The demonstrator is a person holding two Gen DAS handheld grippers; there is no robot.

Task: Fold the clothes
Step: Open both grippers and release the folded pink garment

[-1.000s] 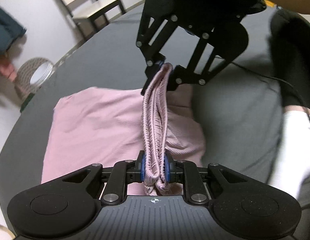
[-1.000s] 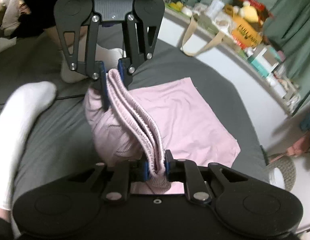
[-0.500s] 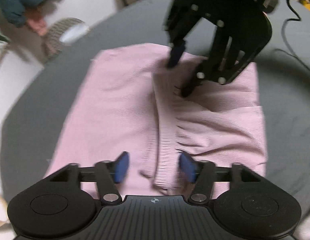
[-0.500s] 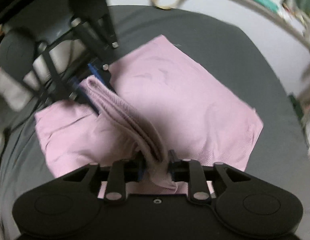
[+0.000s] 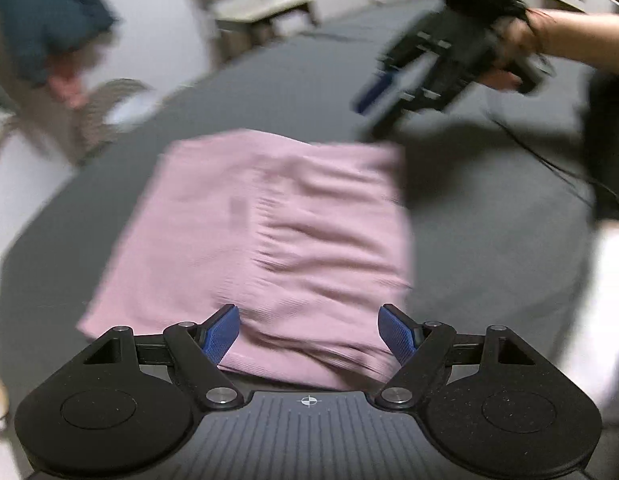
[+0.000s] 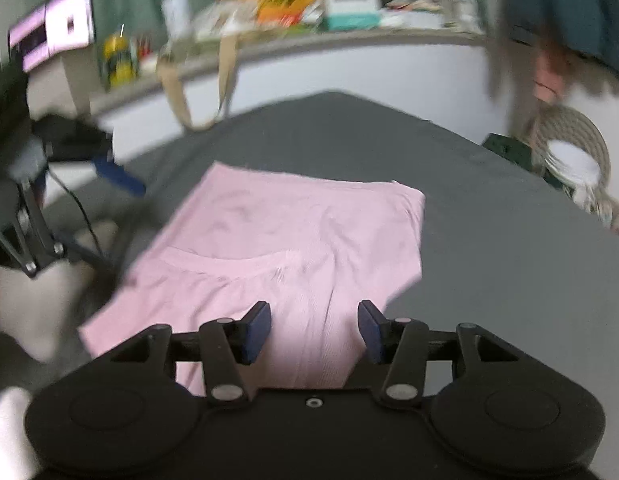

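In the left wrist view, a blurred dark teal garment [image 5: 49, 20] hangs at the far left above a round woven basket [image 5: 109, 108] on the floor, and a pale wooden chair [image 5: 253, 4] stands against the wall behind the dark grey cloth-covered surface [image 5: 489, 240]. On that surface lies the folded pink ribbed garment [image 5: 269, 240], flat, with a gathered elastic band running down its middle. The left gripper [image 5: 309, 334] hovers over the garment's near edge; its jaws have just been opening and now stand wide apart, blue pads clear of the cloth, gripping nothing. Up and to the right, the right gripper [image 5: 389, 96] is seen lifted off the garment's far corner, held by a person's hand [image 5: 509, 56], motion-blurred. A thin black cable [image 5: 549, 160] trails across the surface, and a white sock [image 5: 605, 320] shows at the right edge.

In the right wrist view, the left gripper [image 6: 69, 184] appears blurred at the left edge, away from the cloth. The pink garment [image 6: 289, 232] lies in the centre of the grey surface [image 6: 509, 280], its band curving across the near half. The right gripper [image 6: 313, 328] has its jaws partly apart, having just been opening, with the cloth's near edge below them but not pinched. Behind, a beige tote bag [image 6: 197, 80] hangs from a cluttered shelf [image 6: 309, 8]; the woven basket [image 6: 569, 152] sits to the right.
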